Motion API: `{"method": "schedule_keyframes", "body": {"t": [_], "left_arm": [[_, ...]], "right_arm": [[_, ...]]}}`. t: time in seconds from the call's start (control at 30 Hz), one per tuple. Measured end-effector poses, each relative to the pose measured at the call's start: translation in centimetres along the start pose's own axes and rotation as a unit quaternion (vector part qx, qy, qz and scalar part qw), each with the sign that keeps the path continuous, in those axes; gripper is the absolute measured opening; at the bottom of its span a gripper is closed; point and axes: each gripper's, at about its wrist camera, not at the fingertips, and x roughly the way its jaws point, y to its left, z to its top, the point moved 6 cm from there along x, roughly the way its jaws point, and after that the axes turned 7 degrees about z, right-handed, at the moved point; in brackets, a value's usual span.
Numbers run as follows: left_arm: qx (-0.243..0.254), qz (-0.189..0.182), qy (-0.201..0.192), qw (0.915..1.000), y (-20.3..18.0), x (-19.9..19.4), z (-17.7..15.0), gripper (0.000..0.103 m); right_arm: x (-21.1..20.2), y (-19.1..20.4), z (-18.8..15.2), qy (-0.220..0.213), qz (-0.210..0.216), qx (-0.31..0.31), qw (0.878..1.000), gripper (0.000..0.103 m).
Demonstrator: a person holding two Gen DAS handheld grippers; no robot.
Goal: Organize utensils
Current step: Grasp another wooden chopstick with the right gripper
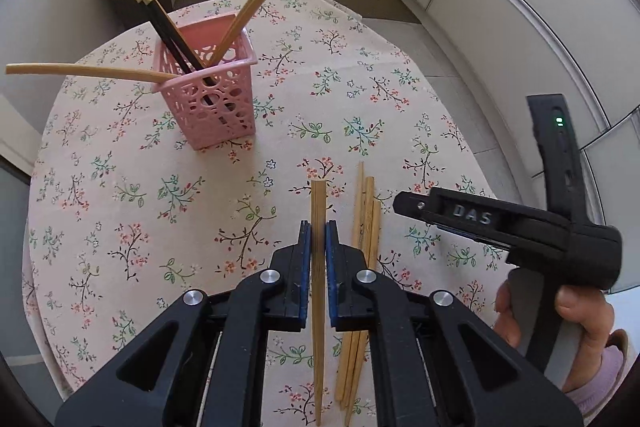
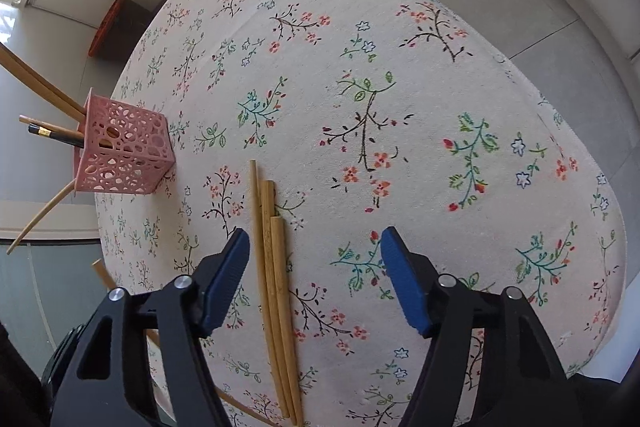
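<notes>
Left gripper [image 1: 319, 227]: clamped on one bamboo chopstick [image 1: 318, 291], lifted clear of the cloth.
Right gripper [image 2: 315, 239]: jaws partly apart, nothing pinched, low over three loose chopsticks [image 2: 274, 287].
Loose chopsticks: side by side on the floral tablecloth [image 2: 400, 67].
Pink basket [image 1: 216, 95]: upright, well apart; bamboo and dark chopsticks [image 1: 160, 15] leaning inside, perhaps six.
</notes>
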Motion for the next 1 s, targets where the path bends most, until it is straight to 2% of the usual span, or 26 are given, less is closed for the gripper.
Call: {"method": "schedule_keyframes", "body": {"t": [0.13, 0.27, 0.37, 0.53, 0.63, 0.87, 1.0], "left_arm": [[-0.007, -0.004, -0.01, 0.9999, 0.9, -0.9, -0.1, 0.006], [-0.019, -0.005, -0.011, 0.9998, 1.8, -1.0, 0.0, 0.006], [-0.02, -0.005, -0.012, 0.9997, 2.6, -1.0, -0.1, 0.007], [-0.026, -0.006, -0.014, 0.9996, 3.5, -1.2, -0.2, 0.007], [-0.027, -0.004, -0.013, 0.9996, 3.5, -1.0, -0.1, 0.007], [-0.031, -0.002, -0.013, 0.9994, 4.0, -1.2, -0.3, 0.007], [-0.033, -0.003, -0.012, 0.9994, 4.0, -1.1, -0.3, 0.007]], "right_arm": [[1.4, 0.4, -0.4, 0.011, -0.029, -0.009, 0.999, 0.064], [1.8, 1.1, -0.2, -0.005, -0.059, -0.029, 0.998, 0.063], [1.9, 1.3, -0.2, -0.011, -0.092, -0.044, 0.995, 0.051], [1.7, 1.1, -0.3, -0.01, -0.096, -0.045, 0.994, 0.048], [1.9, 1.3, -0.4, -0.011, -0.098, -0.045, 0.994, 0.051], [2.3, 1.3, -0.1, 0.002, -0.075, -0.016, 0.997, 0.051], [2.2, 1.3, -0.3, 0.009, -0.074, -0.021, 0.997, 0.051]]}}
